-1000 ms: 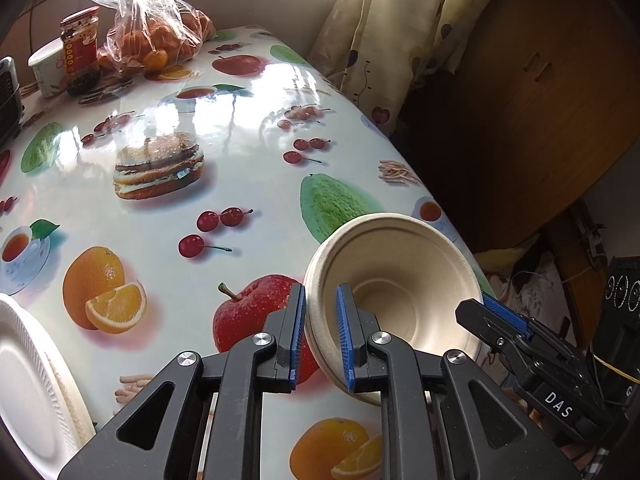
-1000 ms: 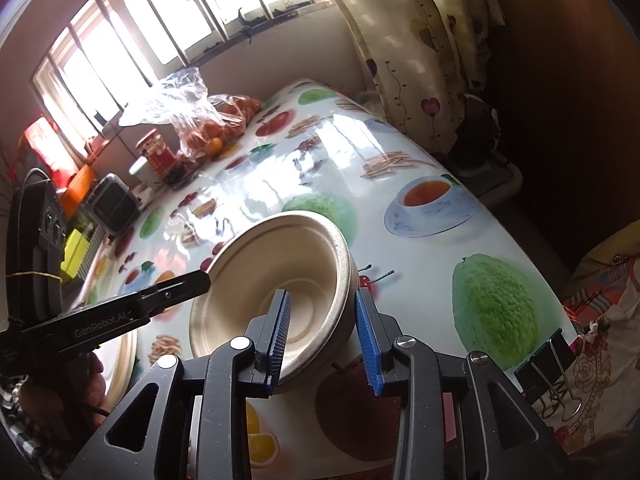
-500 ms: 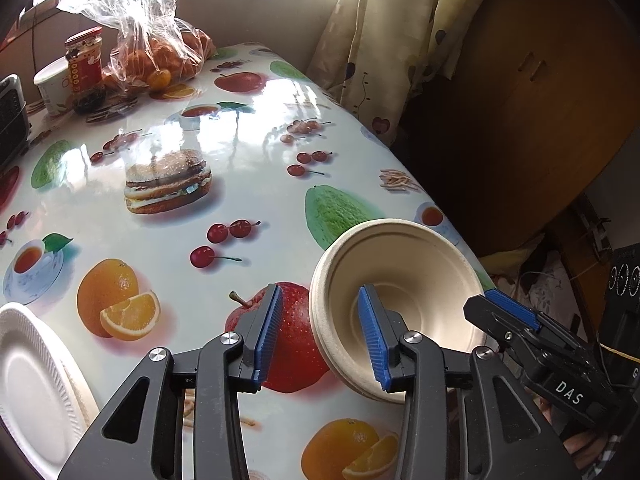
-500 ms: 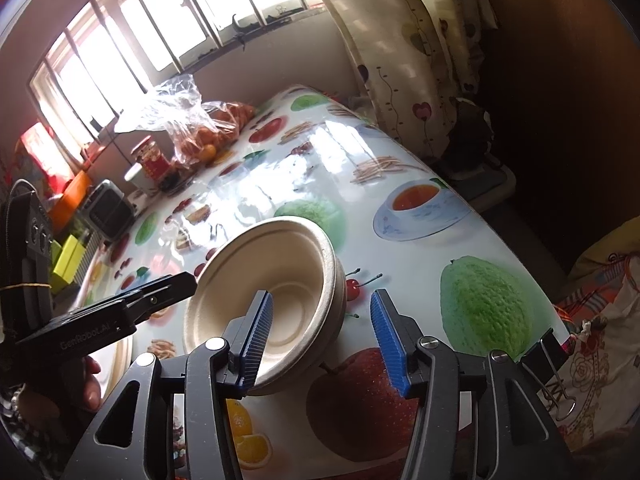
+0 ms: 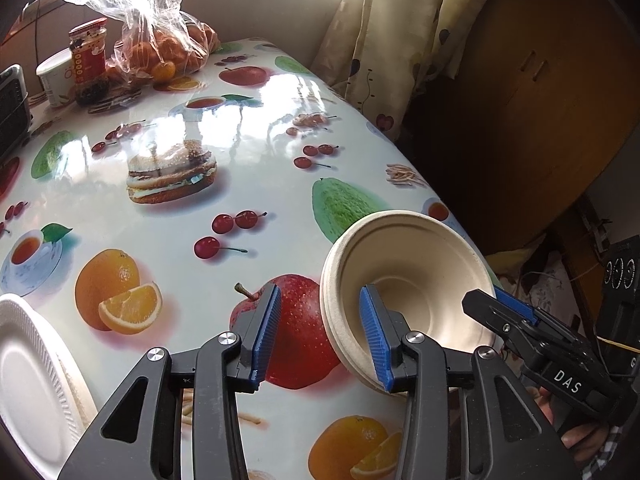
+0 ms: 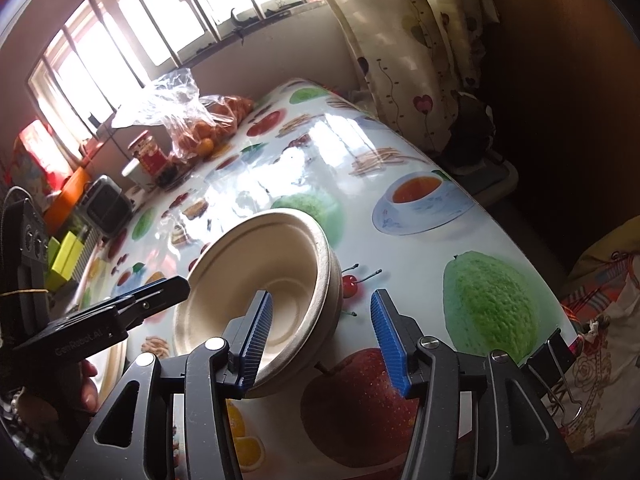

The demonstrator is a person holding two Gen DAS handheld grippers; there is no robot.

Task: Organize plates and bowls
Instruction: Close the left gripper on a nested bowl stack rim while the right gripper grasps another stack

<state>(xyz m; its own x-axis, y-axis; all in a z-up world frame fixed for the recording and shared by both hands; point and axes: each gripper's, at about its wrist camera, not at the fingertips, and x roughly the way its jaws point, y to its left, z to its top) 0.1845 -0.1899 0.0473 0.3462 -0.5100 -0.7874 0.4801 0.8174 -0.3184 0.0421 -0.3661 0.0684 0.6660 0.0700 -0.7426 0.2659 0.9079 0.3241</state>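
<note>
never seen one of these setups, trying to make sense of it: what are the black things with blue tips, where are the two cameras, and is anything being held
There is no robot here. A person holds hand-operated tongs in each hand, and each carries a wide-angle camera looking out along its two blue-padded fingers.

One picture looks out from the left tongs, the other from the right tongs; each also shows the other pair off to one side.

Both straddle the rim of a beige bowl, which seems to be a nested stack, on a table with a fruit-print cloth. Both pairs stand open with one pad inside the bowl and one outside, so nothing is gripped.

Also there: white plates, a bag of oranges and a red-lidded jar.
</note>
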